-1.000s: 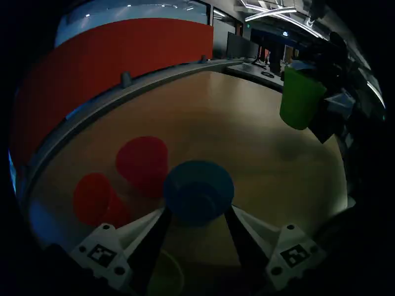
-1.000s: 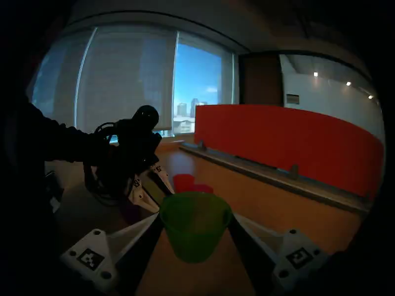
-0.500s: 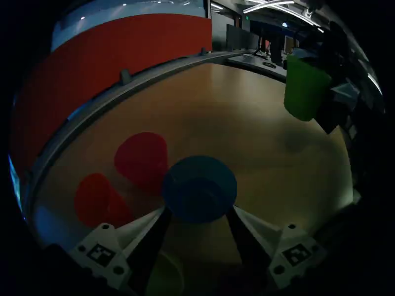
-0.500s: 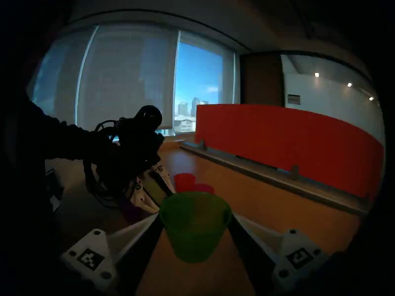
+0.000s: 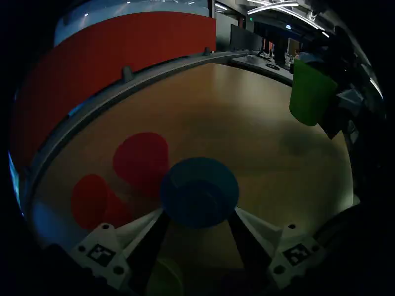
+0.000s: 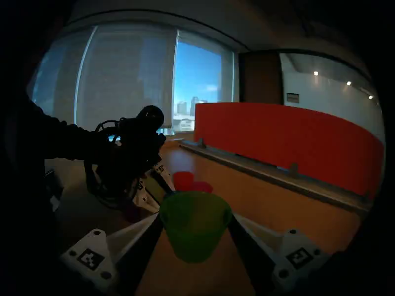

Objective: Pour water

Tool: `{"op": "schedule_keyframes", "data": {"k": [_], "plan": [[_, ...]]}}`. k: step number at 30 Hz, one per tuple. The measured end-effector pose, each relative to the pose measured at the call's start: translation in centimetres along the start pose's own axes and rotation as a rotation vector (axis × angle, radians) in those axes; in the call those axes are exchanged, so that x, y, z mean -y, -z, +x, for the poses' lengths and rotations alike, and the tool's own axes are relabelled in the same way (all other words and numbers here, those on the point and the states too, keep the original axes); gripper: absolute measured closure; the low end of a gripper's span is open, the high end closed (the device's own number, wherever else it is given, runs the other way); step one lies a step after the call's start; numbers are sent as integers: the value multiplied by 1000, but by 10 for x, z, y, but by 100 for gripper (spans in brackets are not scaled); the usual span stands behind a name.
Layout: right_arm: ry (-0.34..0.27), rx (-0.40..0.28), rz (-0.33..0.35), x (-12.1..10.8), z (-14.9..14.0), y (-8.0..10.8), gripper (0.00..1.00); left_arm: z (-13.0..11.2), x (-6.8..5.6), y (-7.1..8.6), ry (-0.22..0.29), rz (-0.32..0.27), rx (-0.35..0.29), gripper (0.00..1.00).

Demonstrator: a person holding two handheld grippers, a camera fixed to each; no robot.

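Two red cups [image 5: 140, 160] stand aside on the wooden table [image 5: 237, 113], apparently spares. Beside them, the left gripper [image 5: 198, 213] clamps a blue cup [image 5: 199, 191], mouth up, probably to receive water. At the far right, the right gripper [image 6: 195, 228] grips a green cup [image 5: 310, 93] upright and well apart, so it looks untipped.

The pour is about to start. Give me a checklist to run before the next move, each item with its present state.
1. Left tongs pressing both sides of the blue cup: ok.
2. Right tongs pressing both sides of the green cup: ok.
3. Green cup upright: ok.
4. Green cup above the blue cup's mouth: not ok, they are well apart.
5. Water in either cup: cannot tell, too dark.
6. Two red cups out of the way: cannot tell, one sits close by the blue cup.
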State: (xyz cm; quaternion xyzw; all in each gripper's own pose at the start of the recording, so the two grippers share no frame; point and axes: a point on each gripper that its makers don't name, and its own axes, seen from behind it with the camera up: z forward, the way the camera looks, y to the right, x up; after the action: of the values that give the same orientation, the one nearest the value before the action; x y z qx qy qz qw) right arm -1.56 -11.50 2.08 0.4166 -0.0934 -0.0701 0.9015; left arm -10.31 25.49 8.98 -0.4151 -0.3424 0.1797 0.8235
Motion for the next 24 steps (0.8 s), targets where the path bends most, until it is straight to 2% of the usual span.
{"op": "schedule_keyframes", "data": {"k": [9,17,24], "plan": [[2,2,-1,-1,-1,0,8,1,1,-1,5,-1,-5,20],[3,1,-1,0,-1,1,8,4,3,1,33,-15,-35,23],[3,0,-1,0,1,0,8,6,1,8,12,-15,-56,23]]}}
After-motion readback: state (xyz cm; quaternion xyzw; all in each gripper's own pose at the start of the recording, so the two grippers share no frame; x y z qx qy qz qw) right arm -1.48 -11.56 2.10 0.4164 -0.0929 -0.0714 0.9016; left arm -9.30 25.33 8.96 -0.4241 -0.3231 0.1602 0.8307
